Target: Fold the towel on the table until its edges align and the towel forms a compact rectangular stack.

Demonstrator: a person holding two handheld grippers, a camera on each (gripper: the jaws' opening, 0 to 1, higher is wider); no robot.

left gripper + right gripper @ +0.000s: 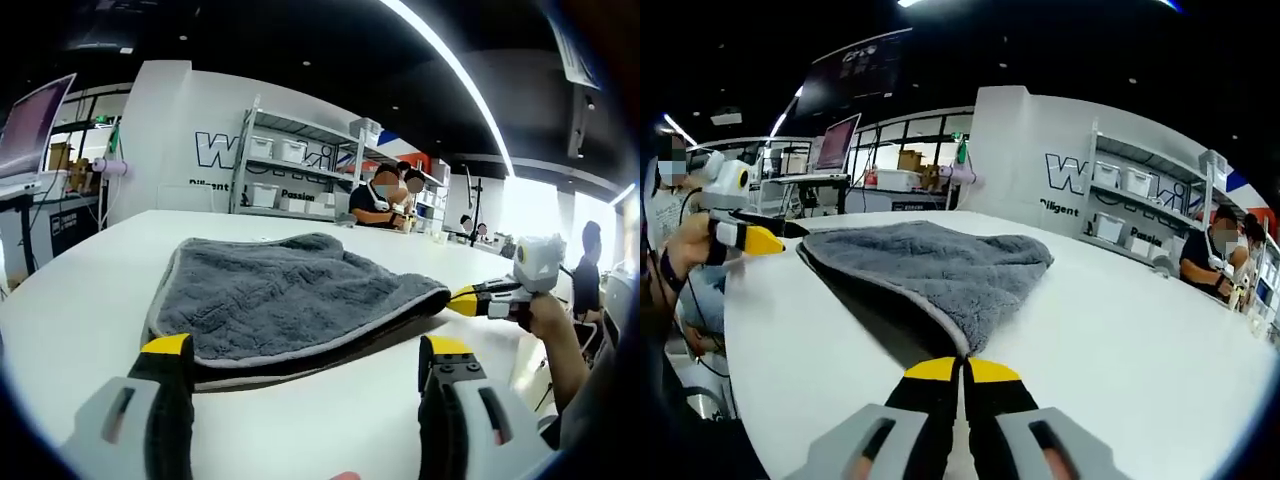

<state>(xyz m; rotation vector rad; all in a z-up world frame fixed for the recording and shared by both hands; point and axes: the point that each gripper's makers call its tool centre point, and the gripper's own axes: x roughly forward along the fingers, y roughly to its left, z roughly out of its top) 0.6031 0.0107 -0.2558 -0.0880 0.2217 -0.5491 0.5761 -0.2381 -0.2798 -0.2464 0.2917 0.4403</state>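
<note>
My right gripper is pinching the grey towel's corner just ahead; my left gripper, spread wide, faces its near edge on the desk.

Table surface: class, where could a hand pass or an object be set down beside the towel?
Bare white table lies between the grey towel and the far shelving side. Crowded: the towel corner at the right gripper and the opposite edge near the left gripper.
</note>
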